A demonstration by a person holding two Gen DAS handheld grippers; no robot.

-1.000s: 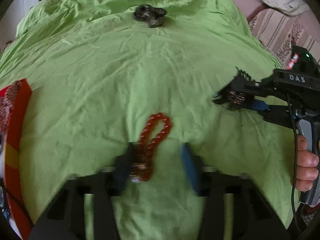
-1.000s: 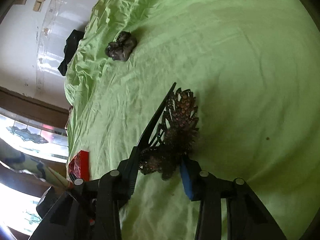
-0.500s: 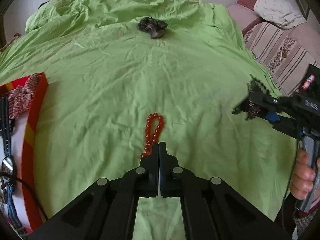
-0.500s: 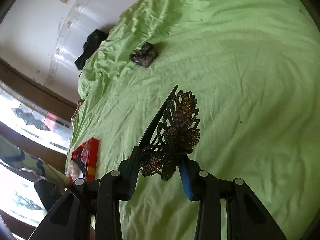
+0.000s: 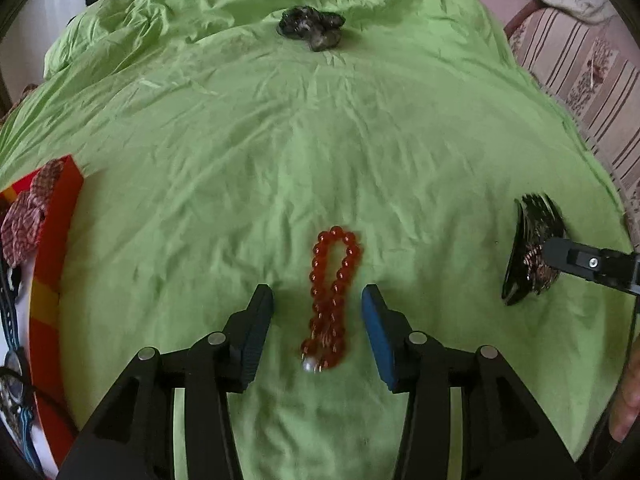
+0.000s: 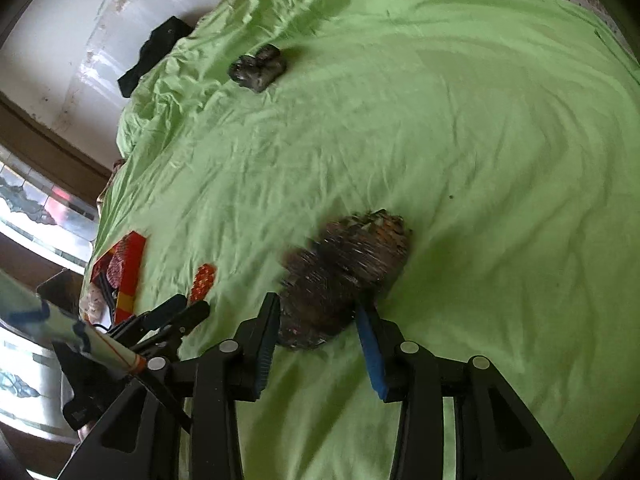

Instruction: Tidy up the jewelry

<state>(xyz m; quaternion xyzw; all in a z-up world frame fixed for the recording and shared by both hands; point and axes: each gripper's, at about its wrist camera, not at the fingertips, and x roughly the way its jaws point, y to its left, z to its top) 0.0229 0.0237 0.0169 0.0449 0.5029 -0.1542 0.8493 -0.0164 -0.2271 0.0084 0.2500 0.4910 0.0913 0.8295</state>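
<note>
Straddling a red bead bracelet (image 5: pixel 333 297), the left gripper (image 5: pixel 317 322) has its jaws opening, and the pads stand clear of the beads on either side; the bracelet lies loose on the green bedsheet (image 5: pixel 320 140) toward its near edge. The right gripper (image 6: pixel 316 334) has its jaws opening around a dark jewelled hair clip (image 6: pixel 346 272), which appears motion-blurred, so whether the pads press it cannot be told. A dark crumpled piece (image 5: pixel 312 29) rests near the sheet's far edge, and a red tray (image 5: pixel 54 248) holding other items sits at the left edge. Risks, as judged: a closing grip may pinch only one strand of beads, letting the loop swing or slip; the soft, wrinkled sheet may be caught between the pads; the clip, if released tilted, could roll or snag its teeth in the fabric.
</note>
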